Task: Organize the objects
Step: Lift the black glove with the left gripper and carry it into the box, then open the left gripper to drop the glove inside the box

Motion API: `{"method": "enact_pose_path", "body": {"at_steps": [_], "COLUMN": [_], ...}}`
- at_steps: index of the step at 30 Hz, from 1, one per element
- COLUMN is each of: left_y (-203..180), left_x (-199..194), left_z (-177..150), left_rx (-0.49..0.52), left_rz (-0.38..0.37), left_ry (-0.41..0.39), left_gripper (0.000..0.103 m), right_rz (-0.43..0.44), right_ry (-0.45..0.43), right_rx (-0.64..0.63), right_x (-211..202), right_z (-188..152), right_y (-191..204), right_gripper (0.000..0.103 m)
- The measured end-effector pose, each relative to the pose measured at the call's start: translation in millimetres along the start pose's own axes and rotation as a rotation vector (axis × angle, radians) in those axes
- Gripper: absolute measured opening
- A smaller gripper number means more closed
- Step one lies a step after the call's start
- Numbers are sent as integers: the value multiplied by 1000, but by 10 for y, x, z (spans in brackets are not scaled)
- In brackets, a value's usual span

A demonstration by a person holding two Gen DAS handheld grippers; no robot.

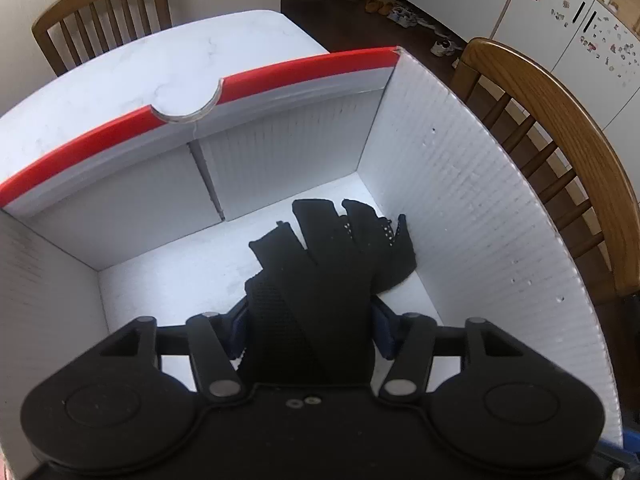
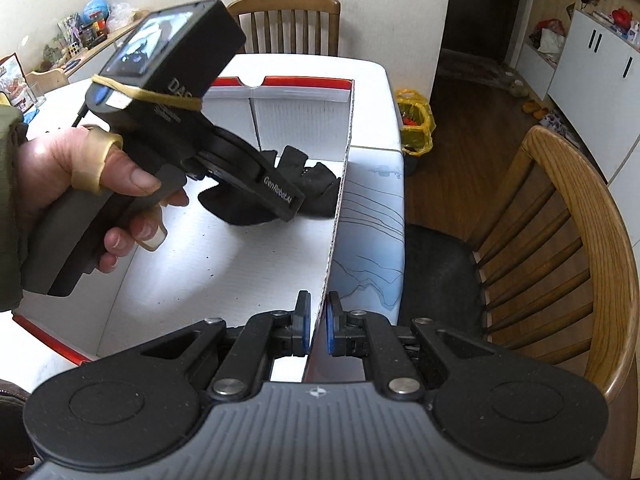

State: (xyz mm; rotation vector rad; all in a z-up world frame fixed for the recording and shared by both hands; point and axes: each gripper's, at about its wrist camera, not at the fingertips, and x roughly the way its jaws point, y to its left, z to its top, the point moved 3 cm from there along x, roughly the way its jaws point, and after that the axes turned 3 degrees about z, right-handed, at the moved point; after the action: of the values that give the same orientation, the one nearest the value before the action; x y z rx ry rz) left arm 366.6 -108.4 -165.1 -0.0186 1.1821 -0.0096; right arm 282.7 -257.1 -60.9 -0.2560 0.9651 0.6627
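A white corrugated box (image 1: 460, 200) with a red rim stands open on the marble table (image 1: 160, 60). My left gripper (image 1: 310, 320) is inside the box, shut on a black glove (image 1: 320, 280) whose fingers drape onto the box floor near the right wall. In the right wrist view the left gripper (image 2: 280, 196) shows reaching down into the box with the glove (image 2: 316, 188) under it. My right gripper (image 2: 318, 328) is shut on the box's right wall (image 2: 340, 200) at its near end, one pad on each side.
Wooden chairs stand behind the table (image 1: 104, 12) and to the right of it (image 1: 560, 128) (image 2: 580, 220). A yellow bag (image 2: 414, 120) sits on the floor past the table. A cluttered shelf (image 2: 80, 28) lies far left. Shoes lie on the dark floor (image 1: 400, 12).
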Motion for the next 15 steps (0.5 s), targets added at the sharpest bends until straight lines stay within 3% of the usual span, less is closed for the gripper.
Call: {"method": "enact_pose_path", "body": {"at_steps": [5, 15], "left_y": [36, 280], "left_x": [-60, -462], "left_z": [-87, -212], "left_rx": [-11, -86], "left_rz": [6, -17], "left_ry": [8, -34], "left_gripper": [87, 96], "right_rz": [1, 5], "right_ry": [5, 7], "right_rx": [4, 22], "right_x": [17, 31], "right_z": [17, 26], "right_y": [-4, -13], "right_gripper": [8, 7]}}
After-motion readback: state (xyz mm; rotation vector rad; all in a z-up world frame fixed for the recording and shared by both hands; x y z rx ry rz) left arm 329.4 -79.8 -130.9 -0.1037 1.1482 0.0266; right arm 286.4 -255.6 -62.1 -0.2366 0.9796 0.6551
